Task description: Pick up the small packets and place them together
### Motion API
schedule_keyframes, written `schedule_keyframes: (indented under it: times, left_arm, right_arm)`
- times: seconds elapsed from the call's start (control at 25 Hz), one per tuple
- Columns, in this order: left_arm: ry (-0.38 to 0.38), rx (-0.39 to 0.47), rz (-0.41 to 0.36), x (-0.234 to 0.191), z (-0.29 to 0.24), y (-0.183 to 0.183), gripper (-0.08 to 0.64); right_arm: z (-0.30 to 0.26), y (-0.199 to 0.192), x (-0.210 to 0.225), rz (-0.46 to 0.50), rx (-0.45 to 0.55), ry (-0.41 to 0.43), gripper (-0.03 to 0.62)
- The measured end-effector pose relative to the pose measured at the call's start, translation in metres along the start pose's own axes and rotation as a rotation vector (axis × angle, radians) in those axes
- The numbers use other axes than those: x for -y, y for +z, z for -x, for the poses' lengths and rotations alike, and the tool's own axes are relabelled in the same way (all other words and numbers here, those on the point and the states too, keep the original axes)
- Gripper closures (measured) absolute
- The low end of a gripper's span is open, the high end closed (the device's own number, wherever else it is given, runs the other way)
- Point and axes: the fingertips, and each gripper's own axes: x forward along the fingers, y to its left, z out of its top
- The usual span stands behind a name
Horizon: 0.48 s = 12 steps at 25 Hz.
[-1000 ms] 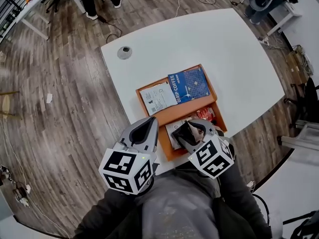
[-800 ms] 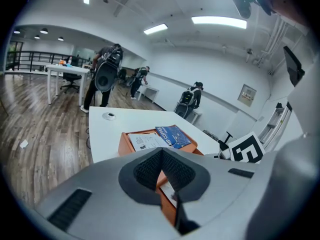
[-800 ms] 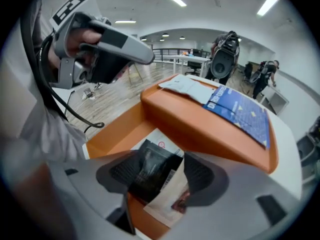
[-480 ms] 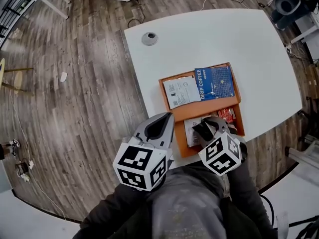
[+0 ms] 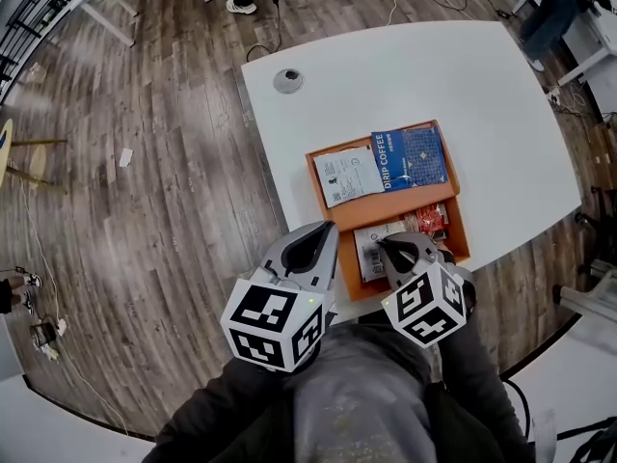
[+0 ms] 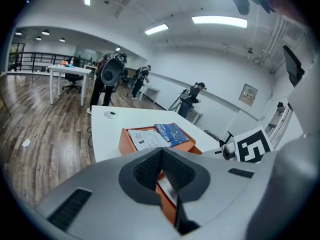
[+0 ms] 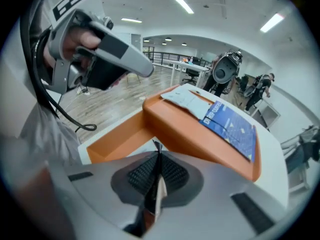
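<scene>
My right tool (image 7: 158, 156) has just been closing. Its jaws now stand pressed together on the thin edge of a small packet (image 7: 160, 193), which sits upright between the pads. The tool is down in the near compartment of the orange tray (image 5: 386, 210), so I judge the grip made but the packet not yet lifted clear.

My left tool (image 6: 161, 151) hovers just off the tray's near-left corner. Its jaws are a little apart with nothing between them, and I can see the tray through the gap.

In the tray's far compartment a white packet (image 5: 348, 175) and a blue coffee packet (image 5: 410, 158) lie flat, touching along one edge. In the near compartment another white packet (image 5: 369, 251) lies beside my right tool, and a red packet (image 5: 429, 222) sits toward the right end. The tray rests at the near edge of the white bench (image 5: 405, 75).

I'd call the job early. One pick is in hand, the carry and the set-down are still to do, and the other near-compartment packets are still to be gathered.
</scene>
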Motion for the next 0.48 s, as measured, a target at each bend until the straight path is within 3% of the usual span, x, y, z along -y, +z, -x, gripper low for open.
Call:
schedule_keyframes:
  times: [0.24, 0.48]
  left_arm:
    - [-0.032, 0.05, -0.026, 0.011, 0.013, 0.012, 0.563]
    - [-0.071, 0.089, -0.045, 0.024, 0.032, 0.019, 0.563]
  right_arm:
    - [0.039, 0.034, 0.003, -0.004, 0.108, -0.068, 0.578]
    - [0.068, 0.051, 0.001, 0.014, 0.143, -0.145, 0.578]
